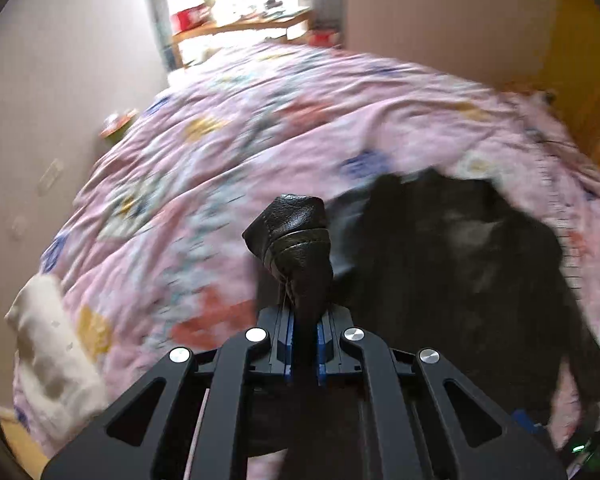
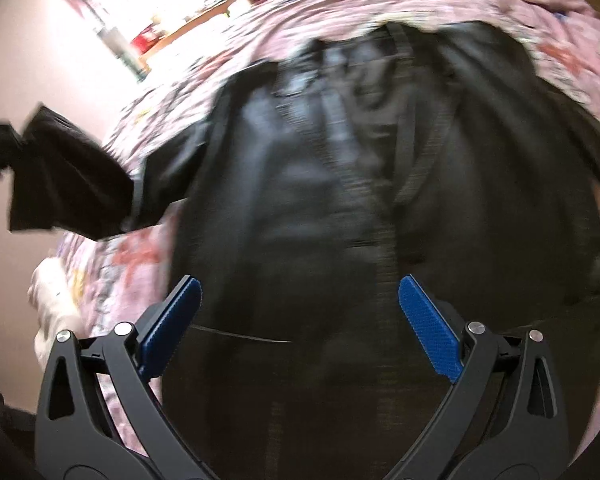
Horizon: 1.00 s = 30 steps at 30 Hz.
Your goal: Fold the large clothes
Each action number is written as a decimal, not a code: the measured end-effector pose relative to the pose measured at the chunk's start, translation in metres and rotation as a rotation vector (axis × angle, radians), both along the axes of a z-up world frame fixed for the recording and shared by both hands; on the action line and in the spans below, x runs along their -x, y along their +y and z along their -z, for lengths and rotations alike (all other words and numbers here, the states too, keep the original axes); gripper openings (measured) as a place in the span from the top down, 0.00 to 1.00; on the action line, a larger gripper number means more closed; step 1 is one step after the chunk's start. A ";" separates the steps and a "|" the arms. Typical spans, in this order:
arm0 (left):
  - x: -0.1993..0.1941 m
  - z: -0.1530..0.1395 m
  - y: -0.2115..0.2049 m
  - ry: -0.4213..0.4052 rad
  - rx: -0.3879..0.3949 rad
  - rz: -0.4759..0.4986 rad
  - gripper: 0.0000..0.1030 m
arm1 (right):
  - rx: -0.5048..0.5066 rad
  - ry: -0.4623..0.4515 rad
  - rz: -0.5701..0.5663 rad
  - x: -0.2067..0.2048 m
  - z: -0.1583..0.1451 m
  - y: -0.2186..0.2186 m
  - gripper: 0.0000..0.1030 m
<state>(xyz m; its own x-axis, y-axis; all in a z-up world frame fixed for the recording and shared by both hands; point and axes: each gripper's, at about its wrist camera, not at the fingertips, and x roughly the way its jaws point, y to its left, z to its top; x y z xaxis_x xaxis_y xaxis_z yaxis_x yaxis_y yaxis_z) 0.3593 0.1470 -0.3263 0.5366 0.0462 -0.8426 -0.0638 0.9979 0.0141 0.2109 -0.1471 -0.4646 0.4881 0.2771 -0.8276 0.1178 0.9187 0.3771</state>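
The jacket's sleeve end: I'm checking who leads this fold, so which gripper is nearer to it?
Left. The left gripper is shut on the sleeve end; the right gripper hangs open over the black jacket body, away from it.

Left gripper [image 1: 304,344]: matte black frame, four angled link arms fanning back from the blue pads [image 1: 288,340], each arm with a triangular cut-out. A round silver screw head caps each arm's end nearest the pads. Right gripper [image 2: 300,320]: same black linkage, silver screws just behind the pads. Its blue pads [image 2: 428,324] are long, flat, finely cross-hatched. No cables or markings visible.
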 end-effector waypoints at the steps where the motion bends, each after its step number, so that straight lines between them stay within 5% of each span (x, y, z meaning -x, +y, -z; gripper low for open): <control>1: -0.001 -0.006 -0.022 -0.011 0.006 0.020 0.93 | 0.006 0.004 0.019 0.003 0.000 -0.016 0.06; 6: -0.009 -0.022 -0.163 -0.060 0.060 0.136 0.93 | 0.046 0.023 0.101 0.032 0.000 -0.107 0.06; 10: -0.008 -0.008 -0.272 -0.054 0.066 0.211 0.93 | 0.055 0.049 0.158 0.055 0.013 -0.175 0.06; 15: -0.012 0.068 -0.398 0.035 -0.041 0.262 0.93 | 0.045 0.076 0.190 0.078 0.037 -0.240 0.06; 21: -0.015 0.169 -0.463 0.169 -0.202 0.291 0.91 | 0.050 0.070 0.148 0.094 0.059 -0.276 0.06; 25: -0.005 0.211 -0.464 0.287 -0.229 0.339 0.59 | 0.045 0.087 0.172 0.103 0.060 -0.292 0.06; 28: 0.011 0.207 -0.457 0.340 -0.150 0.401 0.29 | 0.040 0.112 0.227 0.103 0.056 -0.302 0.06; 30: 0.025 0.189 -0.454 0.362 -0.085 0.479 0.23 | 0.023 0.134 0.269 0.100 0.049 -0.308 0.06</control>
<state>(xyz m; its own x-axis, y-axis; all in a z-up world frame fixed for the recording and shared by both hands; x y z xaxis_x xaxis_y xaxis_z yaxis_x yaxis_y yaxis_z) 0.3339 -0.3074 -0.5155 0.1946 -0.0548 -0.9793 0.4159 0.9089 0.0318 0.1113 -0.4551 -0.5137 0.4272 0.1333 -0.8943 0.4055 0.8558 0.3212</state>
